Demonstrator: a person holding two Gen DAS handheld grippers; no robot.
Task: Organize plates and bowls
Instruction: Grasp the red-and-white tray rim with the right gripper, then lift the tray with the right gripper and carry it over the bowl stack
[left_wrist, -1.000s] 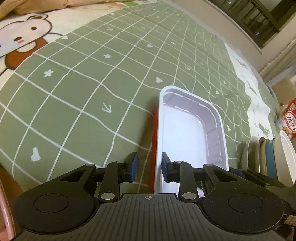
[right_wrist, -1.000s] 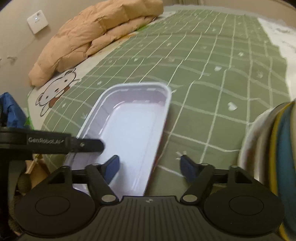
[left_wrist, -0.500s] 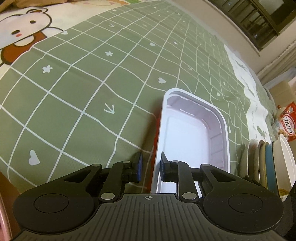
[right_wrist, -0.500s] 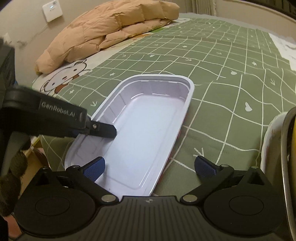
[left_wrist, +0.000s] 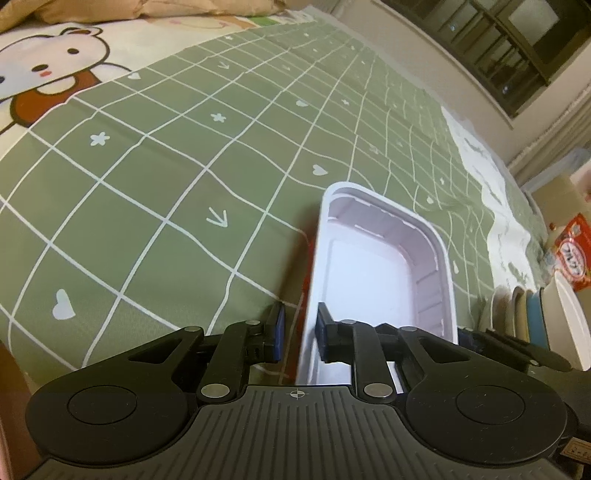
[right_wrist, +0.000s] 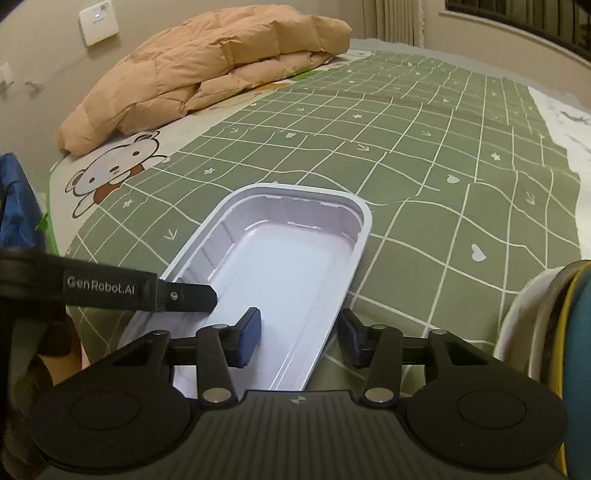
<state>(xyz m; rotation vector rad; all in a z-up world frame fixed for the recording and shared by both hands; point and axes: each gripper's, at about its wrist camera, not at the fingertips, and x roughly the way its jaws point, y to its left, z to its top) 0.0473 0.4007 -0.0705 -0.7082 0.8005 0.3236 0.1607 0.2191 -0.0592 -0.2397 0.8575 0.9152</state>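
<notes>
A white rectangular plastic tray (left_wrist: 369, 273) (right_wrist: 288, 266) lies on the green checked bedspread (left_wrist: 155, 199). My left gripper (left_wrist: 300, 334) straddles the tray's left rim near its close end. Its jaws are closing: the inner pad lies against the wall, and a sliver of gap shows at the outer pad. My right gripper (right_wrist: 300, 336) straddles the right rim, jaws closing too, with the inner pad well clear of the wall. The left gripper's finger (right_wrist: 184, 293) shows over the far rim. Several plates (left_wrist: 535, 314) (right_wrist: 528, 321) stand on edge to the right.
Something red (left_wrist: 307, 288) peeks out under the tray's left side. A beige duvet (right_wrist: 207, 74) is heaped at the head of the bed beside a bear print (right_wrist: 110, 177). A red box (left_wrist: 572, 251) stands beyond the plates, blue fabric (right_wrist: 14, 206) at the bed's left edge.
The left jaws have narrowed around the tray's left rim. The right jaws spread wide, then drew in around the right rim. Neither hand has shifted much.
</notes>
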